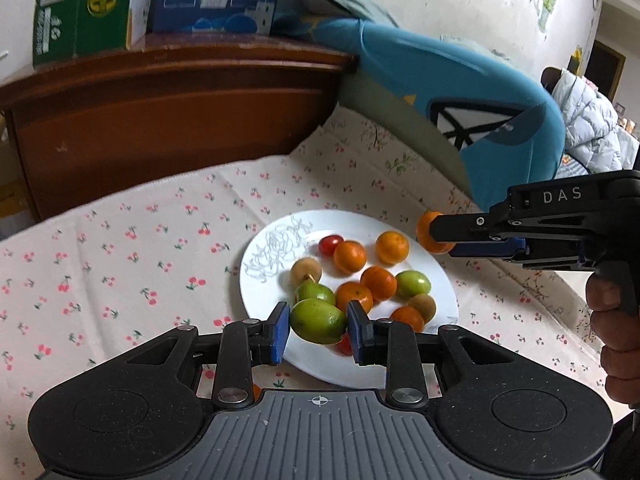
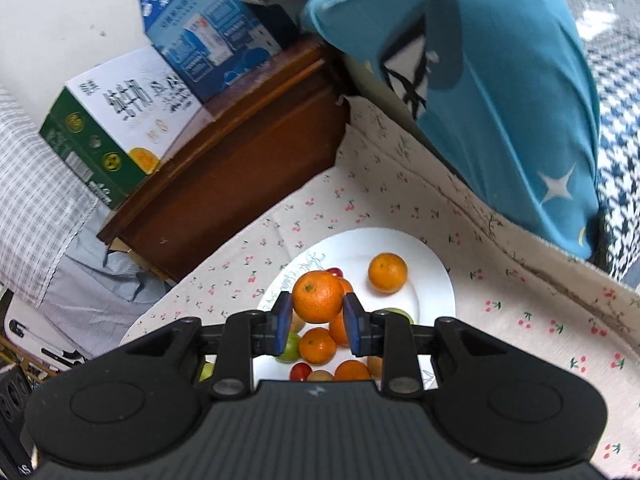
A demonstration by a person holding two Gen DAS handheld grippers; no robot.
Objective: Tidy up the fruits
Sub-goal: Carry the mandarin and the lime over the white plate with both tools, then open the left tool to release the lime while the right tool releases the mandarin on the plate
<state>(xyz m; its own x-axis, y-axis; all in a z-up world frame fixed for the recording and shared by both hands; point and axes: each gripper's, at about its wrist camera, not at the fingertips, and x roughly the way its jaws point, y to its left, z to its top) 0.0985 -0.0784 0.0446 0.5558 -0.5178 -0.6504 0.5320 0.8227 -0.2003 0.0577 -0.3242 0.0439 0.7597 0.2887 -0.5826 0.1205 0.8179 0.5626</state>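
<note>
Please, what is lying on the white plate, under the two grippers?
On the white plate lie several small oranges, green fruits, brownish fruits and cherry tomatoes. The left gripper and right gripper cover the plate's near part, so more fruit may be hidden.

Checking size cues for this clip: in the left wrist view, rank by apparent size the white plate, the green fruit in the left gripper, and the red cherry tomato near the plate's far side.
1. White plate
2. Green fruit held in the left gripper; nearest the camera, so it looks enlarged
3. Red cherry tomato
</note>
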